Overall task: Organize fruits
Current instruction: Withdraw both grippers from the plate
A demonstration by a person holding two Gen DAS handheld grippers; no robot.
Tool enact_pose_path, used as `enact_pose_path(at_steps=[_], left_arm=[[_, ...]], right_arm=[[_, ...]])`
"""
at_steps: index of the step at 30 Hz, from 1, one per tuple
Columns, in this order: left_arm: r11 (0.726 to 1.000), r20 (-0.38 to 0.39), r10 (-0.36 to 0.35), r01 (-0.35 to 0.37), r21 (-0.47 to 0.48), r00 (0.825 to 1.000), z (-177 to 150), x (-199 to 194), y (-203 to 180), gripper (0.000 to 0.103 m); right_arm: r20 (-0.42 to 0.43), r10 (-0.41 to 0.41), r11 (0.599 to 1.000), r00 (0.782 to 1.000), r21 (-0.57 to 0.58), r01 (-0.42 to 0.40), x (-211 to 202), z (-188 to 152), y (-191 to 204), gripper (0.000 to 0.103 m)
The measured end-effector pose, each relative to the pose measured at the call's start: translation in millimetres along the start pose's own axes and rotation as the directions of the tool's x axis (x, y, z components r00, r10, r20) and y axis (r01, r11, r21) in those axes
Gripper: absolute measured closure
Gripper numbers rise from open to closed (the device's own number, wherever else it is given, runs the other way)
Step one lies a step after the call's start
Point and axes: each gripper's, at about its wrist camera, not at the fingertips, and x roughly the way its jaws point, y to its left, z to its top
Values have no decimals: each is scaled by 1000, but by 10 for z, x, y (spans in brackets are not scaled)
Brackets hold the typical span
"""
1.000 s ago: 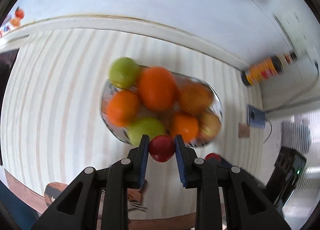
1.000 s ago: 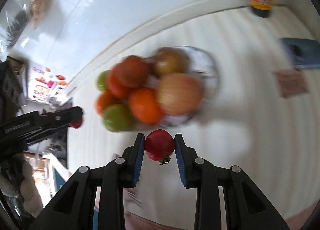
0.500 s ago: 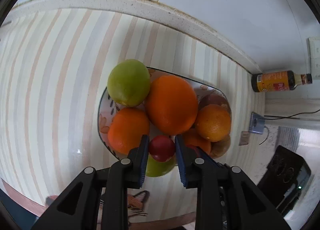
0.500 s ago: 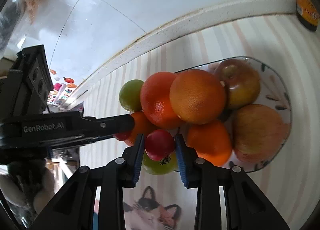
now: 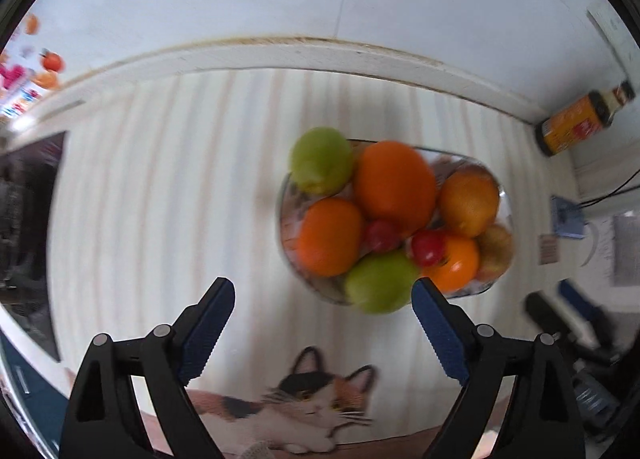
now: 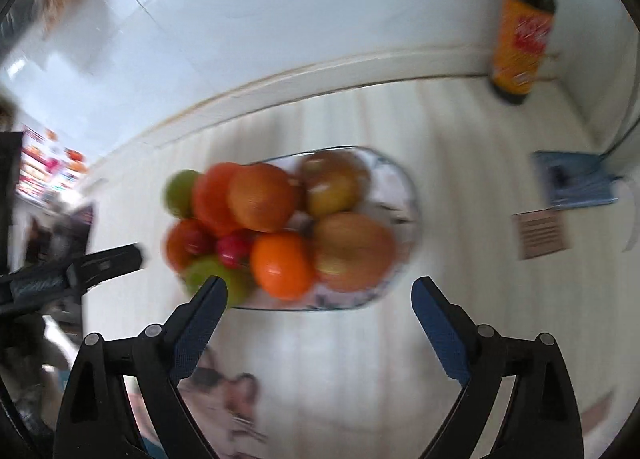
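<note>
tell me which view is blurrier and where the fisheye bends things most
Right wrist view: heavier motion blur, smearing the fruit bowl and bottle. Left wrist view: milder blur, the cat print still readable. In both, the tablecloth stripes and table edge bow strongly toward the rim; dark vignette in the corners.

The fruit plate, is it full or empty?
Full. The plate is piled with oranges, green fruits and small red ones.
</note>
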Motion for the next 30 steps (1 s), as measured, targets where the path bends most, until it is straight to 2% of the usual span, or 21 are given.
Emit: enact_pose_path(at_steps=[3, 5, 9, 18, 30], left_arm=[[999, 35, 43, -44, 21, 998, -170, -94, -11, 5], [998, 59, 58, -59, 26, 997, -271, -172, -18, 4], [999, 106, 45, -48, 19, 993, -449, -395, -17, 4], [997, 240, 34, -50, 64, 970, -987, -1098, -112, 4], [994, 435, 12, -59, 94, 900, -1792, -2047, -53, 4]], right_arm=[[24, -43, 999, 999, -15, 43, -154, -51, 11, 5], [45, -76, 997, 996, -19, 77, -285, -95, 40, 5], [82, -99, 995, 992, -12, 100, -554, -199, 114, 5], [174, -131, 991, 976, -15, 136, -1323, -642, 302, 5], [322, -133, 989, 937, -23, 148, -2470, -1464, 552, 5]])
